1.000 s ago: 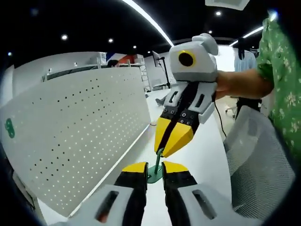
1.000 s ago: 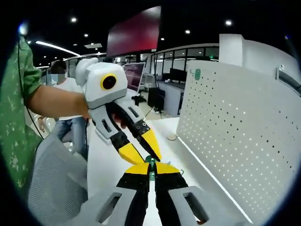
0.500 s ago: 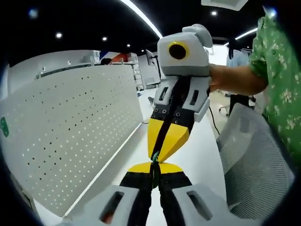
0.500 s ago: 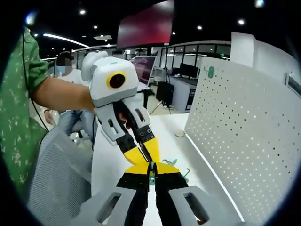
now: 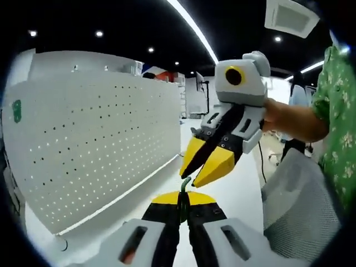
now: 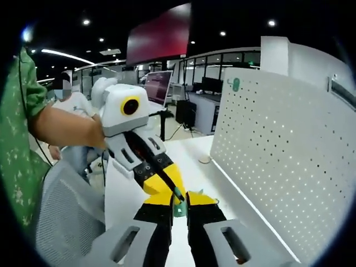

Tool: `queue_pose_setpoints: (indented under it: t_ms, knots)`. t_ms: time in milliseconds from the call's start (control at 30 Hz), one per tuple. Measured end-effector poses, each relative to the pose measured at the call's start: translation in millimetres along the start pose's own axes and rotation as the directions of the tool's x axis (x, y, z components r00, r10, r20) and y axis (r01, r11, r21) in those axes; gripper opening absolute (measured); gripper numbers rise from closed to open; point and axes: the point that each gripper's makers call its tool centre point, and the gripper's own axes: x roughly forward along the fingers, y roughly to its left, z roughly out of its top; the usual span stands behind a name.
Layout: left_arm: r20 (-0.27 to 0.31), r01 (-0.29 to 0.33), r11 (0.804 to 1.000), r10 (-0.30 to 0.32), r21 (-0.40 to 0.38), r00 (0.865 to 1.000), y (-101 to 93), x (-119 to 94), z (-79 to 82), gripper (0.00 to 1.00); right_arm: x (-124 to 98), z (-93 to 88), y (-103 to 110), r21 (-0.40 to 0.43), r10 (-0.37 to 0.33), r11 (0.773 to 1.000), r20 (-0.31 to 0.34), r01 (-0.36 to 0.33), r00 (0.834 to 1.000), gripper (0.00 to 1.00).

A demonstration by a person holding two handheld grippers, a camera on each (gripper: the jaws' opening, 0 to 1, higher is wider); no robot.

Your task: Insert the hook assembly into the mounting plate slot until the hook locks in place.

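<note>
A small green hook piece (image 5: 183, 184) sticks up from my left gripper (image 5: 182, 196), whose yellow-tipped jaws are shut on it. My right gripper (image 5: 188, 180) comes in from the right, held by a hand, with its jaws spread in a narrow V just above the hook's tip. In the right gripper view my right gripper (image 6: 179, 199) stands open, with a bit of the green piece (image 6: 179, 209) in the gap. The left gripper (image 6: 173, 190) meets it there, tips together. A white pegboard (image 5: 100, 144) stands upright beside both, also seen as the pegboard (image 6: 278, 167) on the right.
A small green tag (image 5: 16, 110) sits high on the pegboard, also seen as the tag (image 6: 236, 84). A white table (image 5: 239, 189) runs under the grippers. A grey mesh chair (image 5: 300, 206) is close by. A green patterned sleeve (image 6: 16, 156) and a person (image 6: 67, 100) behind.
My right gripper's jaws have parted from the green hook piece, and the left gripper has shut on it. Both views have shifted with the hands.
</note>
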Motion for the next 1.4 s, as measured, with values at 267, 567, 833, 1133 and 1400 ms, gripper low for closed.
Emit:
queue_pose_setpoints:
  t_ms: [267, 567, 833, 1133, 1400]
  knots:
    - [0.147, -0.024, 0.984, 0.051, -0.178, 0.988, 12.3, -10, 19.3, 0.03, -7, 3.0, -10, 0.026, -0.051, 0.998, 0.034, 0.050, 0.998, 0.14]
    - [0.277, 0.052, 0.951, 0.037, -0.306, 0.960, 9.5, -16, 38.1, 0.03, -12, 12.9, -11, 0.039, -0.064, 0.997, 0.076, 0.061, 0.995, 0.20]
    - [0.396, 0.161, 0.919, -0.006, -0.360, 0.918, 0.3, -23, 55.9, 0.03, -18, 29.3, -4, 0.067, -0.026, 0.998, 0.166, 0.015, 0.986, 0.21]
    - [0.496, 0.265, 0.874, -0.032, -0.407, 0.868, -4.8, -31, 72.2, 0.03, -24, 43.4, 1, 0.061, -0.002, 0.998, 0.239, -0.013, 0.971, 0.21]
    - [0.539, 0.315, 0.845, -0.038, -0.432, 0.841, -6.8, -32, 76.7, 0.03, -27, 52.6, 4, 0.067, 0.015, 0.997, 0.291, -0.036, 0.957, 0.19]
